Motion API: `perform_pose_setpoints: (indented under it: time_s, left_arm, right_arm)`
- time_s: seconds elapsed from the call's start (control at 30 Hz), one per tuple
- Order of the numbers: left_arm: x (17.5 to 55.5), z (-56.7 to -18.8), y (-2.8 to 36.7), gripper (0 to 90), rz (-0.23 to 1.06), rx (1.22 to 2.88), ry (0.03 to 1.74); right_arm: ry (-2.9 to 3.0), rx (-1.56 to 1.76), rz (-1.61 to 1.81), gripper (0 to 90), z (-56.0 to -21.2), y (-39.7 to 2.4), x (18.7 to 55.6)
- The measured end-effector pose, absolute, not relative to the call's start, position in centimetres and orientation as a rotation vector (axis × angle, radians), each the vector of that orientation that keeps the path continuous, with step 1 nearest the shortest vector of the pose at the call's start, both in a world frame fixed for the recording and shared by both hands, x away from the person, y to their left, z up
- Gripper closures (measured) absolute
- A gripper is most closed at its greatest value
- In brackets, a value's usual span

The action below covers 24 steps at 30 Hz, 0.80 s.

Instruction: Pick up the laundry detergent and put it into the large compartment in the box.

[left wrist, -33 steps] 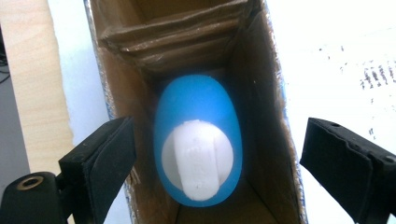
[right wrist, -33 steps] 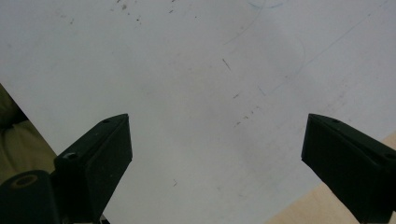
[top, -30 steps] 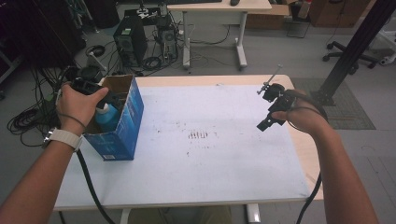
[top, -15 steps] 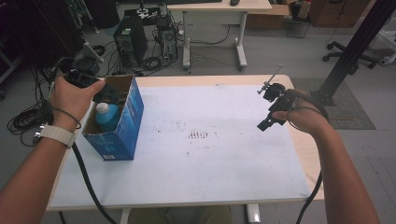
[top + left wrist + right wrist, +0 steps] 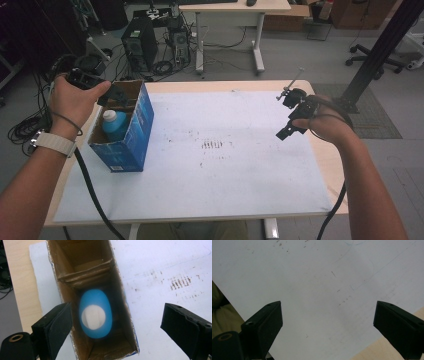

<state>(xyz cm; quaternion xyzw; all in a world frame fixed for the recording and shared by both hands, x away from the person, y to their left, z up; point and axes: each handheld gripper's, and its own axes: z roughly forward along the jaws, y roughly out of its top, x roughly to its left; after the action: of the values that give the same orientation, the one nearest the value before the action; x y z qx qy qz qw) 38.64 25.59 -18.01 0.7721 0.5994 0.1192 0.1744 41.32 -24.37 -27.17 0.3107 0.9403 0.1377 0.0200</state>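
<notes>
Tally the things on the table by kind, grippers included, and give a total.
Box: 1
Bottle: 1, standing inside the box
Grippers: 2, left and right, both open and held above the table
Total: 4

Wooden table (image 5: 325,165), white sheet (image 5: 225,170), blue carton (image 5: 127,135)

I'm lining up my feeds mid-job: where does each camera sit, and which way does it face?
High view: above the person's side, facing forward and down; forearms, left gripper, right gripper.
Left gripper view: over the box, looking down at the blue bottle; jaws apart.
Right gripper view: down at the white sheet; jaws apart.
Shared: box and bottle, high and left.
</notes>
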Motion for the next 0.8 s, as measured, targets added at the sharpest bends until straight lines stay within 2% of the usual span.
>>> perform_pose_setpoints:
  time_s: [0.8]
  left_arm:
    - [37.1,-16.3,21.9,10.5,0.315,2.29,1.535]
  right_arm:
    - [2.915,0.958,0.433,8.8,-26.9,-24.4,41.2]
